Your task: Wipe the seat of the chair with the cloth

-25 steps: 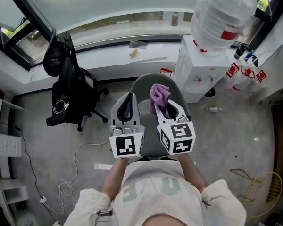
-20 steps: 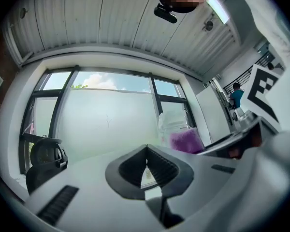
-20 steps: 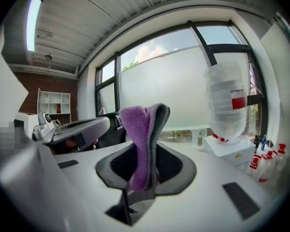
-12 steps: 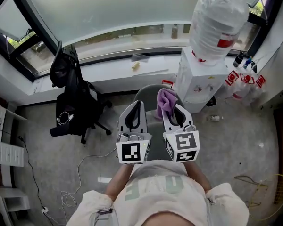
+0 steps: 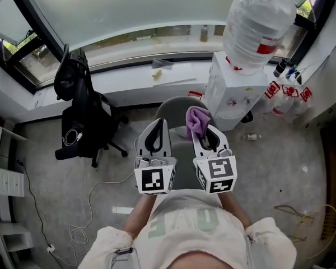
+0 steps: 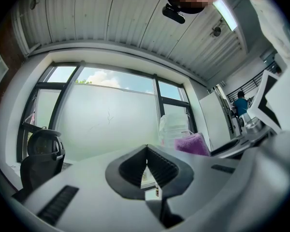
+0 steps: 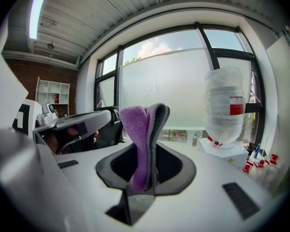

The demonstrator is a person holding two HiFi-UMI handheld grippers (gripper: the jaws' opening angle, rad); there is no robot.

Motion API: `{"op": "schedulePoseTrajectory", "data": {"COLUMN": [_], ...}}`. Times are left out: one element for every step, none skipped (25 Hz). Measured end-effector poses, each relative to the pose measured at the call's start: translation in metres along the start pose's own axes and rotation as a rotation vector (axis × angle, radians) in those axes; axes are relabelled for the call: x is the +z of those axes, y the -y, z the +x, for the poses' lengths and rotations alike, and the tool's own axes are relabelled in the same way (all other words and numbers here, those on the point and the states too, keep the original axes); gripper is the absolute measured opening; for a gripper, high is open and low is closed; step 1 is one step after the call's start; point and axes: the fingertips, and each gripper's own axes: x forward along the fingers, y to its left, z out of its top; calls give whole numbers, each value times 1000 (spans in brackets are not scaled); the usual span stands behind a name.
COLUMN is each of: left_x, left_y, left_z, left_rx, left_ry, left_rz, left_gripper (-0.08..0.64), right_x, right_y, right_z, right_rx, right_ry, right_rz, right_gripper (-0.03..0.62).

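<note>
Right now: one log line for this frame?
left gripper: shut, empty | right gripper: shut on cloth | cloth above chair seat, not touching

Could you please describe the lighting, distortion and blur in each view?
Head view: even daylight, sharp. Left gripper view: strong fisheye, dark corners, bright window behind the left gripper, whose near body is blurred. Right gripper view: same fisheye; the cloth in the right gripper is sharp.

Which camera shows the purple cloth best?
The right gripper view: the cloth stands large and central, pinched between the fingers. The head view shows the cloth small from above; the left gripper view catches only a corner.
</note>
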Motion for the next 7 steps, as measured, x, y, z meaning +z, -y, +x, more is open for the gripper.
{"op": "schedulePoseTrajectory", "data": {"left_x": [-2, -3, -5, -7, -9, -10, -12], "left_y": [-1, -2, -4, -6, -8, -10, -13], "left_z": [-1, -2, -4, -6, -8, -10, -12], "left_rx": [2, 4, 7, 10, 13, 17, 21], "left_ry": [0, 0, -1, -3, -6, -8, -11], "left_rz": [-4, -10, -16, -21, -25, -29, -33], "left_gripper": [12, 12, 12, 12, 12, 12, 12], "right_x": [-2, -3, -5, -6, -8, -9, -10], "right_y": [-1, -2, -4, -6, -9, -12, -15], "right_z": [0, 0, 0, 1, 2, 2, 3], "right_rx": [2, 6, 9, 11, 14, 17, 21], "right_ry": [-5, -9, -14, -18, -22, -26, -29], "right_rz": [4, 9, 12, 12, 10, 6, 3], "right_gripper": [95, 95, 95, 95, 95, 95, 95]}}
